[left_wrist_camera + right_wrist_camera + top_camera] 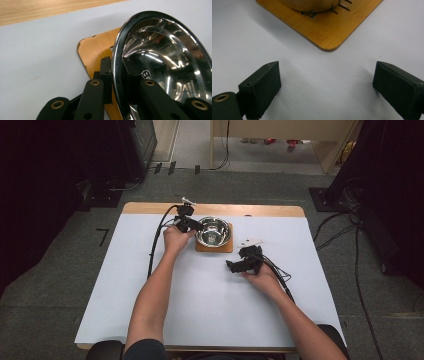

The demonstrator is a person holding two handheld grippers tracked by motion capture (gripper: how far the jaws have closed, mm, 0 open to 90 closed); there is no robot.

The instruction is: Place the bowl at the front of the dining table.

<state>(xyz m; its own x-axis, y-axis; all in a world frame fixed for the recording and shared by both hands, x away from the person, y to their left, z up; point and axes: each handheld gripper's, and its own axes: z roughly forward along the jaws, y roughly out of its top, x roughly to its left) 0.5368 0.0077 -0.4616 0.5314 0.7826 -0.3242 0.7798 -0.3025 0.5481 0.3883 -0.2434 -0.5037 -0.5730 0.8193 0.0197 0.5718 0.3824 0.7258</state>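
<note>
On the white desk [150, 285], the left claw [116, 82] pinches the steel bowl [213, 231] rim on its wooden board [332, 27]; the right claw [325, 87], nearer, gapes, seemingly empty.

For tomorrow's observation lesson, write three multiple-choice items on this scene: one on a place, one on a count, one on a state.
1. Where does the bowl sit?
A. on the wooden board
B. on the bare table
C. on the floor

2. How many bowls are on the table?
A. three
B. two
C. one

3. How is the left gripper?
A. open, away from the bowl
B. shut on the bowl's rim
C. lying on the floor

Key: 1 A, the board lies under the bowl; 2 C, the high view holds a single steel bowl; 3 B, its fingers stand either side of the rim, while the right gripper is open above the table.
</note>
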